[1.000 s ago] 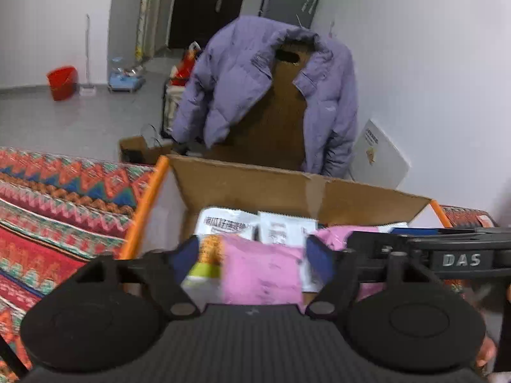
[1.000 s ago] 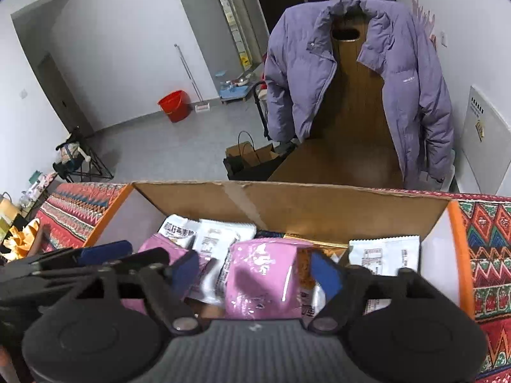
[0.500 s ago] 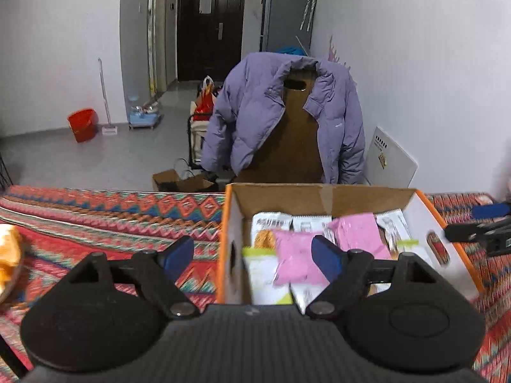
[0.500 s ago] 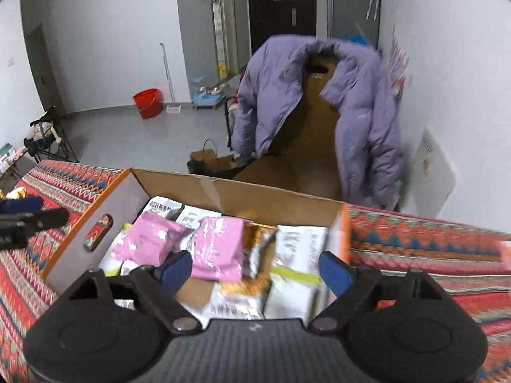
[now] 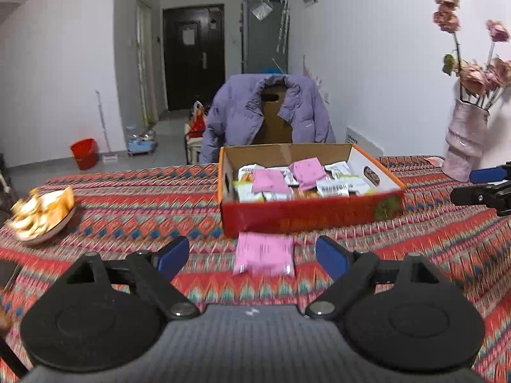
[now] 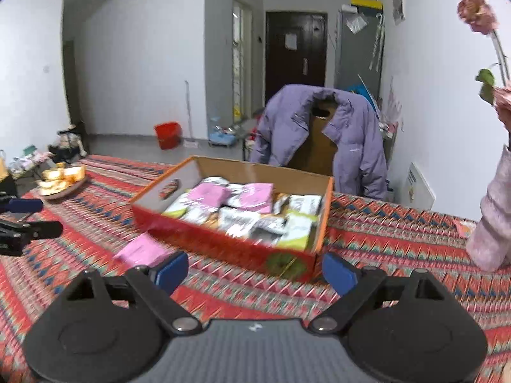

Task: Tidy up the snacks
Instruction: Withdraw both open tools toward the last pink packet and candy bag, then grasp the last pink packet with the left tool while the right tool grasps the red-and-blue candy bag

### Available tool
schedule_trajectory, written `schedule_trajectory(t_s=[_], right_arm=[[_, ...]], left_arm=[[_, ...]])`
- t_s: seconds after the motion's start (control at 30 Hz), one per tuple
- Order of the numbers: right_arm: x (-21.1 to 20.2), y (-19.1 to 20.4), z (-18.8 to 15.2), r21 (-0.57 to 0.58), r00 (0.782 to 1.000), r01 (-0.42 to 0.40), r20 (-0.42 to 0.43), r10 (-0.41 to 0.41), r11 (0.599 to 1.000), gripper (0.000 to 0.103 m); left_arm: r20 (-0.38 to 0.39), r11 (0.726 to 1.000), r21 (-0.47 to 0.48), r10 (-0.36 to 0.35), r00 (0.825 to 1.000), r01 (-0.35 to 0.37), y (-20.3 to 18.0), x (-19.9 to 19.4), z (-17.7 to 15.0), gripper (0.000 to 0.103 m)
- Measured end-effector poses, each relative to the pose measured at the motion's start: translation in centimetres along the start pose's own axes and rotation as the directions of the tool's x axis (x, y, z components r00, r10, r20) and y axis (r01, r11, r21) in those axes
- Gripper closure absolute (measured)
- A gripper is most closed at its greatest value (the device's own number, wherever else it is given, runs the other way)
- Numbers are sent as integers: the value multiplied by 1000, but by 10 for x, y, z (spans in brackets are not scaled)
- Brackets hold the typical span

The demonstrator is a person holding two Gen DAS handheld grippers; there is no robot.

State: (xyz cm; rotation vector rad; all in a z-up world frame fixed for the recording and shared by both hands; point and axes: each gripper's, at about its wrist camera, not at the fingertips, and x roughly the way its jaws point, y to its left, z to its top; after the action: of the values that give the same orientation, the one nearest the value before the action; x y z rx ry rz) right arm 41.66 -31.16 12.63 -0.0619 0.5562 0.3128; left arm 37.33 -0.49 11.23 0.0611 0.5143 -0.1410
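Both grippers pulled back from snack box (image 5: pixel 306 217); jaws opened wider, empty.

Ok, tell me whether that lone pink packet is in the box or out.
Out. The pink packet lies flat on the patterned cloth just in front of the box.

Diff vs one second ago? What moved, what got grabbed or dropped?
Both hand-held grippers pulled back from over the box: left hand-held gripper, right hand-held gripper. Each one's jaws have just been opening, nothing between them. A pink packet now shows on the tablecloth before the box. The box's snacks look unchanged.
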Motion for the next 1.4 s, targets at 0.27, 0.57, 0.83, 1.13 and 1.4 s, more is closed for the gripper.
schedule_trajectory(t_s=[0.27,0.57,0.83,1.13,1.4], right_arm=[[-79,45,-94,49,998,-4,57,1,999,3],[-134,94,-158,-155,988,155,42,-150,976,3],[-130,95,-166,-68,996,87,27,-85,994,2],[-99,93,-158,12,997,82,-7,-82,997,2],[-45,92,-155,110,994,82,-81,-73,991,2]], left_arm=[[60,997,-71,12,998,-8,-9,-96,-81,6],[17,997,-21,69,997,-69,-14,-137,-128,4],[24,998,-17,68,997,-68,-14,-134,-129,4],[-9,998,-32,59,998,-59,-9,-116,-129,4],[-59,998,-38,47,997,-50,-3,-78,-122,4]])
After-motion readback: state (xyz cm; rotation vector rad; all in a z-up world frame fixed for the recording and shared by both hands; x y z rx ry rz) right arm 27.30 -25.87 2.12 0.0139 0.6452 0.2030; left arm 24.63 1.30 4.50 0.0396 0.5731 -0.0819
